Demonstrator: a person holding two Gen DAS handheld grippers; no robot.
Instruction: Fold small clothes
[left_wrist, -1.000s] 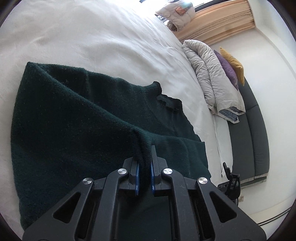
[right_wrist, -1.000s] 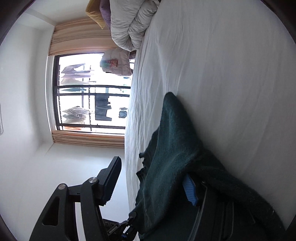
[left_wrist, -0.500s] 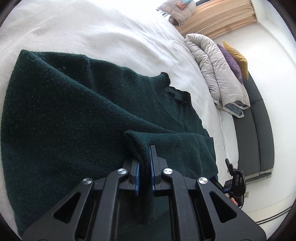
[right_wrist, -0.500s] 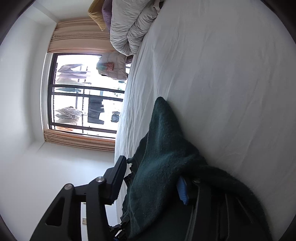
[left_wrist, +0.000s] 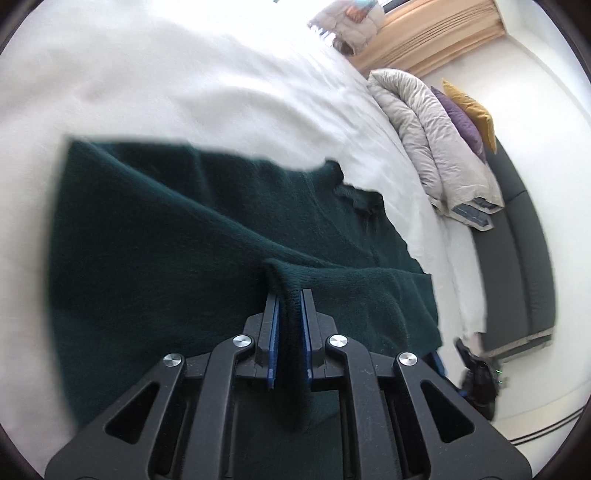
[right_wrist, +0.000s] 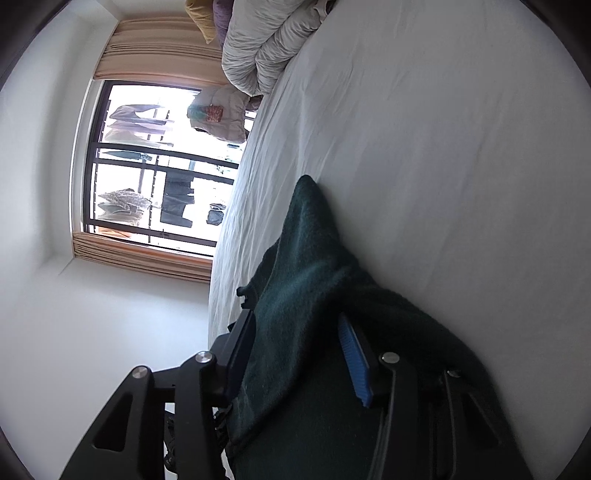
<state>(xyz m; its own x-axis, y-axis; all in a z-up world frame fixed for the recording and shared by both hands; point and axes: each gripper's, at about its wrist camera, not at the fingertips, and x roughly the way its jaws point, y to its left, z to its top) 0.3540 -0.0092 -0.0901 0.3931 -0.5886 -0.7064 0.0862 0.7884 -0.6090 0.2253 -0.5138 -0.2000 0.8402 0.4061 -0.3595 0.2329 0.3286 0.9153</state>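
The right gripper (right_wrist: 295, 354) has just been closing, its jaws half-open with the green sweater (right_wrist: 303, 280) bunched between them, ready to lift. From the left wrist: the left gripper (left_wrist: 290, 321) is clamped on the sweater's edge (left_wrist: 288, 288), with the sweater spread across the white bed (left_wrist: 184, 92) for folding.

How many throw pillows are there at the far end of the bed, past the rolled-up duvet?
2. A purple pillow leans against the rolled grey duvet, and a mustard-yellow pillow stands just behind it, by the wall. The duvet may be hiding others.
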